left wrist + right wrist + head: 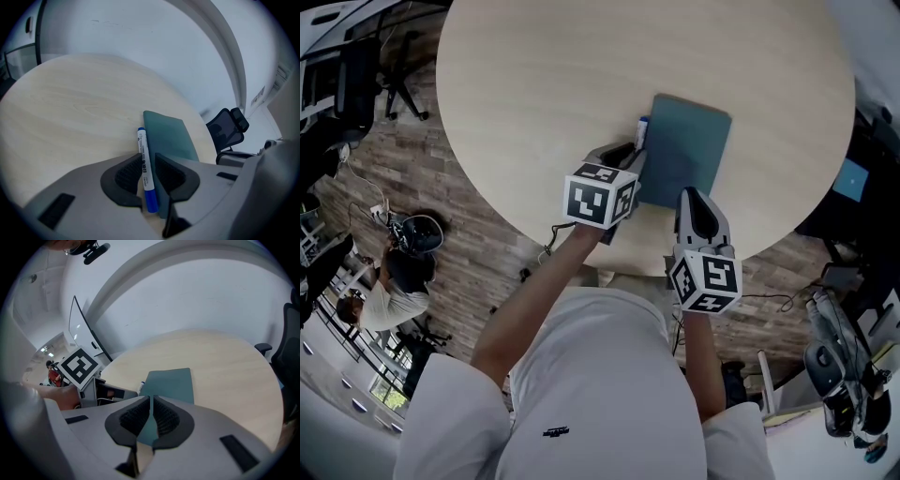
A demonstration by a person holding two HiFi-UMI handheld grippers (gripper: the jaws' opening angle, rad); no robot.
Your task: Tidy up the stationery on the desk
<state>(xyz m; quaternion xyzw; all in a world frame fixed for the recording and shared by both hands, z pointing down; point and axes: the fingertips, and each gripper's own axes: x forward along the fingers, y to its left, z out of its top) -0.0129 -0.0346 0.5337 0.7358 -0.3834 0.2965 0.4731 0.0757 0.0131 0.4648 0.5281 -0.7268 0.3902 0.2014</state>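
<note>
Clamped with the left gripper [148,161] on a white marker [143,150], pads pressing both sides of its barrel. Pinched nearly together with the right gripper [151,401] over the near edge of the teal notebook [171,383]. Running lengthwise just beside the notebook's left edge on the round wooden table [70,112], blue cap nearest the person, other end pointing away across the tabletop.

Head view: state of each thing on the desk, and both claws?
Marker: capped, alongside the notebook's left edge, between the left claw's pads.
Notebook: closed, flat on the desk.
Left claw: shut on the marker.
Right claw: shut, tips at the notebook's near edge.
</note>
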